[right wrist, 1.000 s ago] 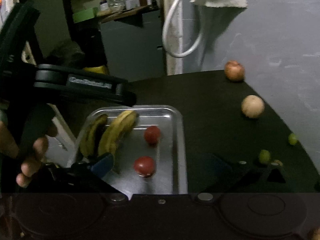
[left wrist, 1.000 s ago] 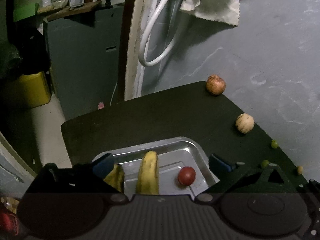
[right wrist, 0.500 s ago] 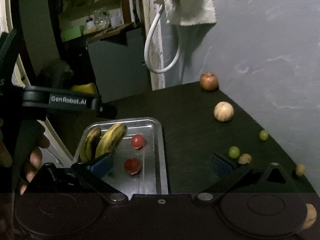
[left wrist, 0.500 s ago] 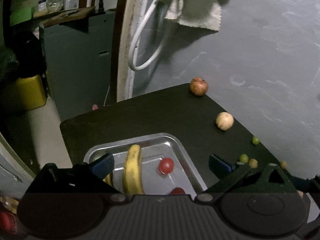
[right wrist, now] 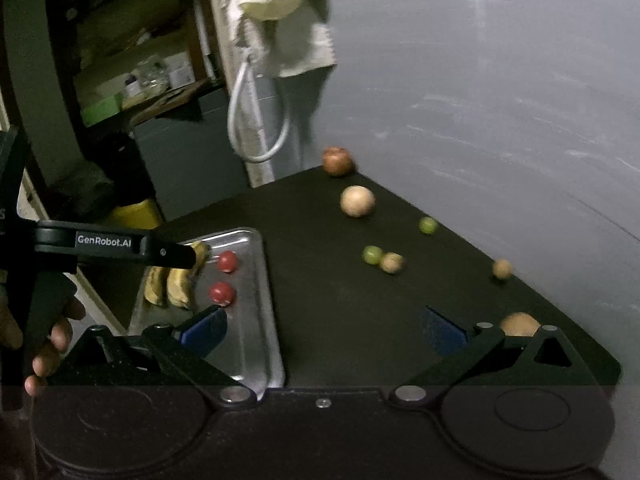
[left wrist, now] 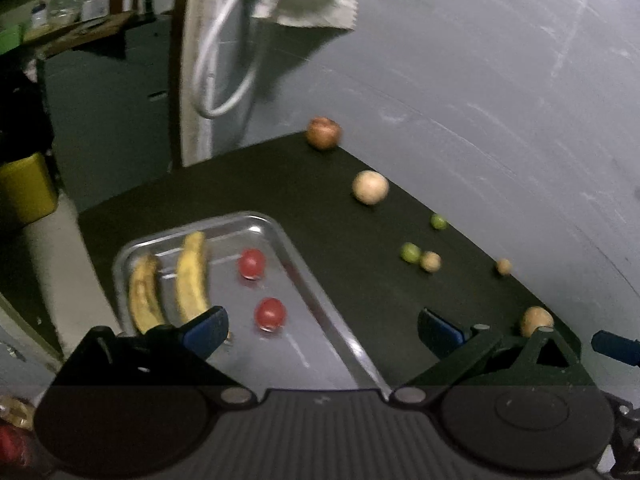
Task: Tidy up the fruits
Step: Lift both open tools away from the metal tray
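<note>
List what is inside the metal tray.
The metal tray holds two bananas side by side and two small red fruits. Its near end is hidden behind the left gripper, so anything there cannot be seen.

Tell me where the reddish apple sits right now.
The reddish apple sits at the far corner of the dark table, against the grey wall, just beyond the pale round fruit; both views show it.

Both your wrist cameras look forward and down from just above the worktop (left wrist: pixel 328 208), sharing the tray (right wrist: pixel 262 280) and scattered fruit.
</note>
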A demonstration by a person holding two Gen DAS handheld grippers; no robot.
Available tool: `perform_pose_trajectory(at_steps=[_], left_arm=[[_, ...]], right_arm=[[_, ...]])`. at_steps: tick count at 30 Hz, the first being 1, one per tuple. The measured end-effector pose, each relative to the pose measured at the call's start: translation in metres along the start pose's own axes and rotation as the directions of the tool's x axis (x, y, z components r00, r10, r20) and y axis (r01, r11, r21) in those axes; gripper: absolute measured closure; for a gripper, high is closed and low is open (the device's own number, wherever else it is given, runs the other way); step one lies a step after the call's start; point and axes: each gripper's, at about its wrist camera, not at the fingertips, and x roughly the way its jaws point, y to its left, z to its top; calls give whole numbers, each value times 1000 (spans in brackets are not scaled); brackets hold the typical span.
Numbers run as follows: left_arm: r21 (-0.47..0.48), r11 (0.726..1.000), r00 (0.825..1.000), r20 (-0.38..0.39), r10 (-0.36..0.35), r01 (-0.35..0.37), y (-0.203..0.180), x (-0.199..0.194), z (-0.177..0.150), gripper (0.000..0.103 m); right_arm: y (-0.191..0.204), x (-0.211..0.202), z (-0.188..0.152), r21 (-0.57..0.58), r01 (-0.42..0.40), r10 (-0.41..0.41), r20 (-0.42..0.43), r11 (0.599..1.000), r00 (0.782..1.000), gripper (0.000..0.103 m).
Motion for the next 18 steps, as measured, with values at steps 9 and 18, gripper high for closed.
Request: perform_pose_trajectory(at_steps=[9,18], left_arm=[[118,990,997,15,-79,77,-47,1,6,0],[177,978,994,0,-112,110,-69,19,20,0]], right_arm=[[-41,-34,-21,100,95,-98,29,990,995,0],[-66,-39,-25,172,162,-169,29,972,985,0]])
